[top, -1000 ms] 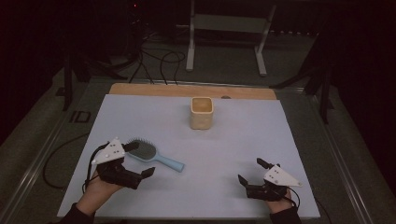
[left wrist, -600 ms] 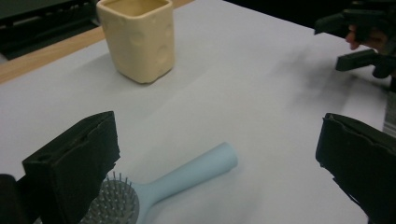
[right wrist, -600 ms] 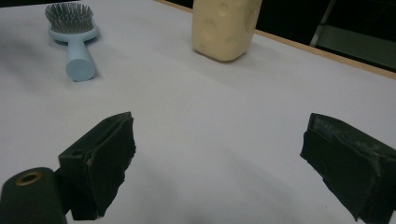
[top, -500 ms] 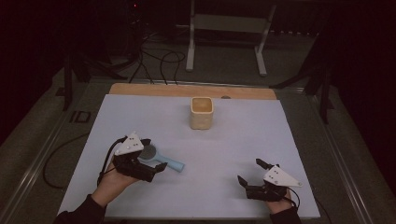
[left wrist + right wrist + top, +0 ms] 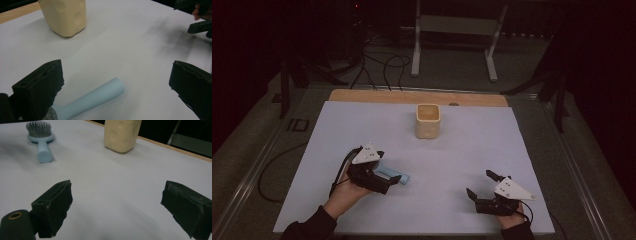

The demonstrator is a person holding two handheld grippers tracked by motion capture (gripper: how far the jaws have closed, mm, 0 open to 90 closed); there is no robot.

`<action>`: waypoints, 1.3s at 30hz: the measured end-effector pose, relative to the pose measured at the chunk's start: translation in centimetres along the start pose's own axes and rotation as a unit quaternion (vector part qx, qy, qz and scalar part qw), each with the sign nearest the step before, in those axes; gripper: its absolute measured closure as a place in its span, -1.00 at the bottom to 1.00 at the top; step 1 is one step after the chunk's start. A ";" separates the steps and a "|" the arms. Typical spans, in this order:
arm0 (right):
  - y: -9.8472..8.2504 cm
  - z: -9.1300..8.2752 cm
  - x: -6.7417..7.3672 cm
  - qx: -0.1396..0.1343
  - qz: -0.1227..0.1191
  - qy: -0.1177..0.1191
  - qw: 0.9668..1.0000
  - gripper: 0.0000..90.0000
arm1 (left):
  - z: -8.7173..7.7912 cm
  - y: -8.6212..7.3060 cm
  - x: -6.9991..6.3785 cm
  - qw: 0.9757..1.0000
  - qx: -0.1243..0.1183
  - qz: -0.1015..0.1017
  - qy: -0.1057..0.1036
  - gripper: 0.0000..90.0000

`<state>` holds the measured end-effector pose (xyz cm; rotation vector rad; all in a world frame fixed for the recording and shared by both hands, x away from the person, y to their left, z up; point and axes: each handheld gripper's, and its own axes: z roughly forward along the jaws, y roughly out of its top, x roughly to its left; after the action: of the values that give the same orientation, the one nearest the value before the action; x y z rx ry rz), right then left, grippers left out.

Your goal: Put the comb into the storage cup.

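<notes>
Lying near the front-left corner of the surface (image 5: pixel 512 130), the hairbrush (image 5: pixel 92 98) points its pale blue handle toward the right edge. The left claw (image 5: pixel 384 184) hangs directly over it, jaws spread wide, one on each side of the handle, not touching it. The right claw (image 5: pixel 480 185) rests near the front-right corner, jaws also spread. A cream cup (image 5: pixel 428 121) stands upright near the back edge.

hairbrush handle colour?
Light blue; the hairbrush handle shows best in the left gripper view.
</notes>
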<state>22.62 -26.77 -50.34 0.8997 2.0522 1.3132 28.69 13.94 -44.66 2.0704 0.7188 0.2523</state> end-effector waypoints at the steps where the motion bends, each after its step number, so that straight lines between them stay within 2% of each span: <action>1: 0.0 0.0 0.0 0.000 -0.001 0.000 1.000 -0.80 | 0.2 0.0 0.0 1.000 -0.001 0.002 0.003 -1.00; 2: 0.0 0.0 0.0 -0.001 0.001 0.000 1.000 -0.80 | 0.3 -0.1 0.0 1.000 -0.004 0.003 0.005 -0.97; 3: 0.0 0.0 -0.1 -0.001 0.004 0.000 1.000 -0.80 | 0.5 -0.1 0.1 1.000 -0.003 0.002 -0.004 -0.90; 6: 0.0 0.0 0.0 0.000 0.000 0.000 1.000 -0.80 | 0.9 -0.2 0.3 1.000 -0.004 -0.002 -0.002 -0.82; 10: 0.1 0.0 0.0 -0.001 0.000 0.002 1.000 -0.80 | 1.7 -0.3 0.6 1.000 0.006 -0.018 0.010 -0.67; 11: 0.1 0.1 0.0 -0.001 -0.003 0.002 1.000 -0.80 | 1.9 -0.4 0.6 1.000 0.010 -0.018 0.005 -0.63; 16: 0.0 0.1 0.0 0.000 0.000 0.003 1.000 -0.80 | 2.9 -0.4 0.5 0.999 0.026 -0.017 0.029 -0.46; 18: 0.0 0.1 0.0 0.002 -0.001 0.002 1.000 -0.80 | 3.2 -0.4 0.5 0.999 0.029 -0.017 0.026 -0.39; 23: 0.0 0.1 0.1 0.003 -0.002 0.004 1.000 -0.80 | 4.0 -0.4 0.4 0.999 0.035 -0.013 0.024 -0.10; 24: 0.0 0.1 0.1 0.003 -0.001 0.004 1.000 -0.80 | 4.2 -0.4 0.3 0.999 0.038 -0.013 0.024 0.01; 25: 0.0 0.2 0.0 0.002 0.000 0.004 1.000 -0.80 | 4.4 -0.4 0.3 0.999 0.042 -0.014 0.027 0.03; 31: 0.0 0.2 0.0 0.002 -0.001 0.004 1.000 -0.80 | 5.2 -0.3 0.3 0.998 0.049 -0.020 0.038 0.48; 32: 0.0 0.2 0.0 0.002 0.001 0.004 1.000 -0.80 | 5.2 -0.3 0.4 0.998 0.049 -0.022 0.032 0.57; 34: -0.1 0.2 0.0 0.004 -0.002 0.005 1.000 -0.80 | 5.4 -0.2 0.4 0.998 0.052 -0.019 0.038 0.67; 35: -0.1 0.2 0.0 0.003 -0.002 0.005 1.000 -0.80 | 5.4 -0.1 0.4 0.998 0.051 -0.021 0.032 0.76; 39: -0.1 0.2 0.0 0.003 -0.002 0.006 1.000 -0.80 | 5.9 -0.1 0.4 0.997 0.060 -0.023 0.032 0.98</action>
<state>22.76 -26.65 -50.47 0.8914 2.0678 1.3146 31.55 10.13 -48.12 2.1638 0.8379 0.2569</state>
